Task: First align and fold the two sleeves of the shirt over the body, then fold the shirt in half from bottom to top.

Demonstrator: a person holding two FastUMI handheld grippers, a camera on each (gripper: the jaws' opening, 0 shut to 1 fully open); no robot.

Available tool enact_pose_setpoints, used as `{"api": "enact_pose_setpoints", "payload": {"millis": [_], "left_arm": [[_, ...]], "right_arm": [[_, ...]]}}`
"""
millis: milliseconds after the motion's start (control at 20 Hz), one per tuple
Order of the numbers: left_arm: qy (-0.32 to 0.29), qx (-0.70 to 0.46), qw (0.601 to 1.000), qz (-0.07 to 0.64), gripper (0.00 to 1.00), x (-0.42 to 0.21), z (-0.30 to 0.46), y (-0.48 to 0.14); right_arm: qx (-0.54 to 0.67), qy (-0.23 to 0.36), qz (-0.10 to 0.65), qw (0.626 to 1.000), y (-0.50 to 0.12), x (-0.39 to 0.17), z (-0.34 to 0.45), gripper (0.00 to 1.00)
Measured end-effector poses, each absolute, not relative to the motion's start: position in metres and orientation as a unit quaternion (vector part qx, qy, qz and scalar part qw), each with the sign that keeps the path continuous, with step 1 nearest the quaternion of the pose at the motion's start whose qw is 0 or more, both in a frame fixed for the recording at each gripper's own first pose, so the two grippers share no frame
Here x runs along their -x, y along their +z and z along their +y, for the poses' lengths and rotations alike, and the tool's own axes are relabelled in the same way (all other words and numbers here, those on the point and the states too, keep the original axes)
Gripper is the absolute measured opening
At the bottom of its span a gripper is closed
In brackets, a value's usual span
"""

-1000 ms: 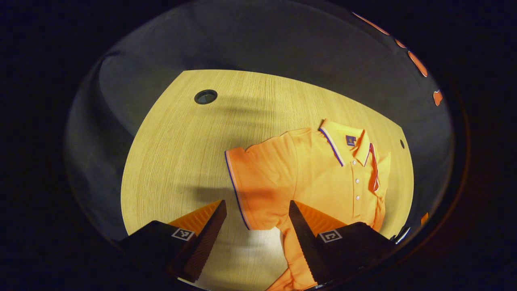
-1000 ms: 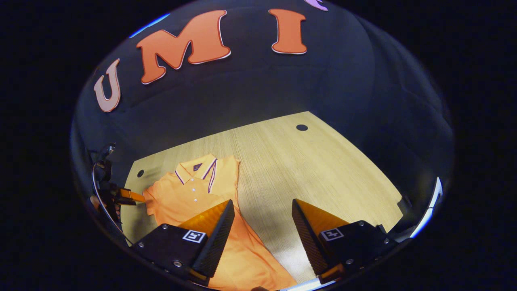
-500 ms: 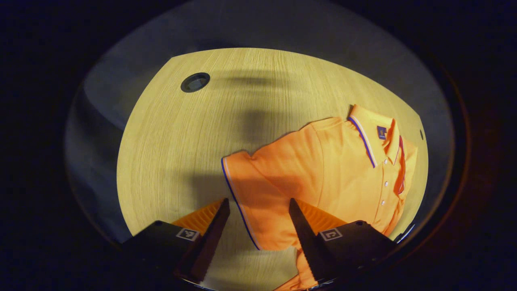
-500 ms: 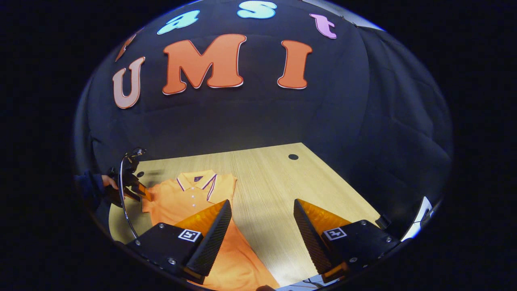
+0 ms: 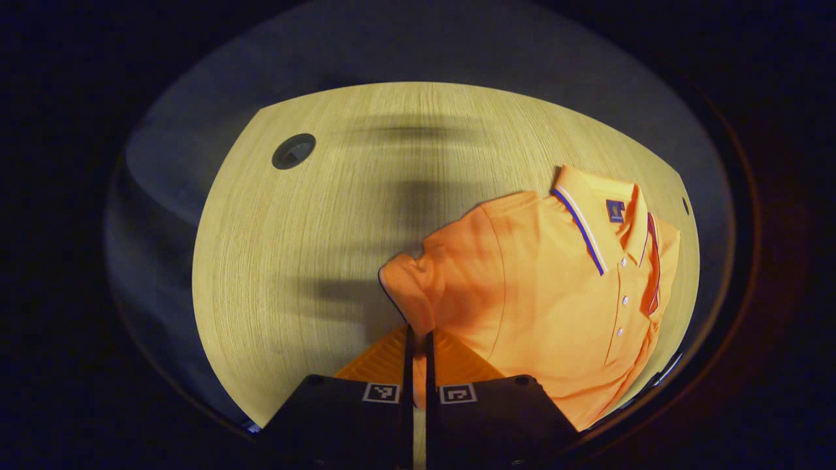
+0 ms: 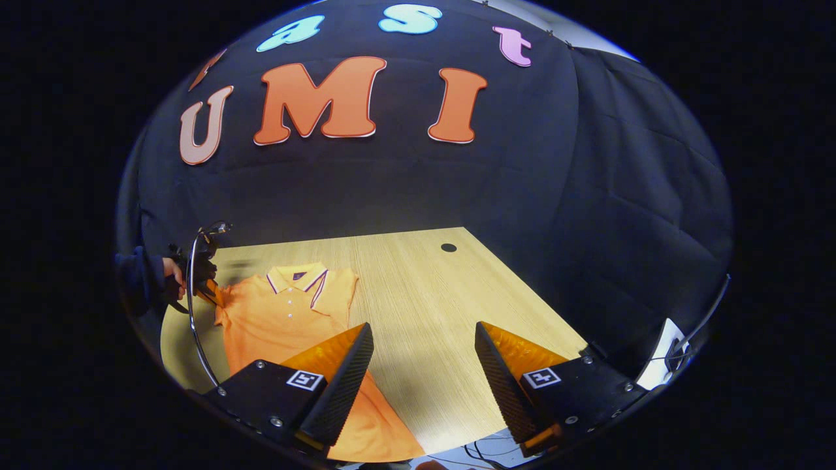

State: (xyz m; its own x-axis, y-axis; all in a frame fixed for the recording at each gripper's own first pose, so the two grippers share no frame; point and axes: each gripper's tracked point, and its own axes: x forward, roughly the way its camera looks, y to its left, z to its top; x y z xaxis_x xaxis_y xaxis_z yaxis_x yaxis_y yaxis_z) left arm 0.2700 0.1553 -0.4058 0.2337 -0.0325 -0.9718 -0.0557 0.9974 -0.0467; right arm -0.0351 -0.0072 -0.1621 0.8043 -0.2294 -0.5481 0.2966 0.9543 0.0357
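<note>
Shirt (image 5: 555, 294) lies flat on the desk (image 5: 313, 248), light, limp knit that will drape and wrinkle. Left hand-held gripper (image 5: 418, 346) pinches the sleeve (image 5: 408, 287) at its cuff, a sound hold. Right hand-held gripper (image 6: 421, 365) hangs wide, empty.

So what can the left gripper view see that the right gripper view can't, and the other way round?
Left gripper view alone: the left tool, fingers together, pinching the bunched sleeve from close up. Right gripper view alone: the right tool, fingers apart over bare table, plus a hand gripping the other tool at the shirt's far side. Both share the orange shirt, its striped collar and the wooden table.
</note>
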Motion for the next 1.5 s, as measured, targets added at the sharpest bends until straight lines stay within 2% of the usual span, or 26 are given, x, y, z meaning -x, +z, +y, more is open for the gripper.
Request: {"api": "enact_pose_setpoints", "payload": {"millis": [250, 600, 650, 700, 800, 850, 900, 1000, 1050, 1100, 1150, 1200, 1250, 1350, 1400, 1450, 1500], "left_arm": [[-0.029, 0.039, 0.815, 0.577, 0.07, -0.284, 0.141, -0.377], [-0.1, -0.002, 0.829, 0.55, 0.07, -0.304, 0.081, -0.349], [-0.116, -0.004, 0.83, 0.545, 0.1, -0.308, 0.068, -0.349], [-0.138, -0.001, 0.829, 0.541, 0.17, -0.311, 0.053, -0.347], [-0.176, 0.009, 0.825, 0.537, 0.21, -0.313, 0.024, -0.345], [-0.192, 0.014, 0.822, 0.535, 0.35, -0.311, 0.012, -0.345], [-0.205, 0.022, 0.822, 0.532, 0.4, -0.309, 0.001, -0.34], [-0.219, 0.036, 0.821, 0.525, 0.64, -0.306, -0.008, -0.331], [-0.22, 0.038, 0.823, 0.522, 0.75, -0.304, -0.009, -0.333], [-0.216, 0.038, 0.827, 0.518, 0.81, -0.303, -0.004, -0.326], [-0.208, 0.036, 0.836, 0.506, 0.93, -0.305, 0.002, -0.322], [-0.199, 0.035, 0.847, 0.492, 0.87, -0.304, 0.008, -0.316], [-0.192, 0.037, 0.856, 0.479, 0.93, -0.299, 0.014, -0.305], [-0.184, 0.038, 0.877, 0.442, 0.97, -0.287, 0.024, -0.281], [-0.176, 0.034, 0.89, 0.42, 0.93, -0.278, 0.029, -0.268], [-0.17, 0.028, 0.902, 0.396, 0.97, -0.267, 0.033, -0.252], [-0.16, 0.025, 0.915, 0.371, 0.94, -0.257, 0.037, -0.235]], "right_arm": [[-0.059, -0.142, 0.288, 0.945, -0.167, 0.04, -0.013, 0.95], [-0.06, -0.14, 0.285, 0.946, -0.164, 0.033, -0.009, 0.96], [-0.059, -0.139, 0.285, 0.946, -0.164, 0.033, -0.007, 0.96], [-0.058, -0.139, 0.285, 0.947, -0.163, 0.034, -0.006, 0.96], [-0.059, -0.14, 0.29, 0.945, -0.166, 0.039, -0.004, 0.96], [-0.06, -0.141, 0.291, 0.944, -0.166, 0.039, -0.003, 0.96], [-0.061, -0.142, 0.292, 0.944, -0.166, 0.039, -0.002, 0.96], [-0.061, -0.143, 0.291, 0.944, -0.165, 0.041, 0.001, 0.96], [-0.061, -0.143, 0.291, 0.944, -0.165, 0.041, 0.002, 0.96], [-0.059, -0.143, 0.29, 0.944, -0.164, 0.041, 0.003, 0.96], [-0.057, -0.143, 0.288, 0.945, -0.165, 0.04, 0.002, 0.96], [-0.058, -0.142, 0.286, 0.946, -0.165, 0.039, 0.004, 0.96], [-0.058, -0.138, 0.285, 0.947, -0.165, 0.039, 0.007, 0.96], [-0.05, -0.128, 0.276, 0.951, -0.165, 0.033, 0.01, 0.96], [-0.045, -0.122, 0.266, 0.955, -0.162, 0.03, 0.011, 0.96], [-0.041, -0.113, 0.255, 0.96, -0.158, 0.026, 0.014, 0.97], [-0.037, -0.1, 0.245, 0.964, -0.155, 0.022, 0.017, 0.97]]}}
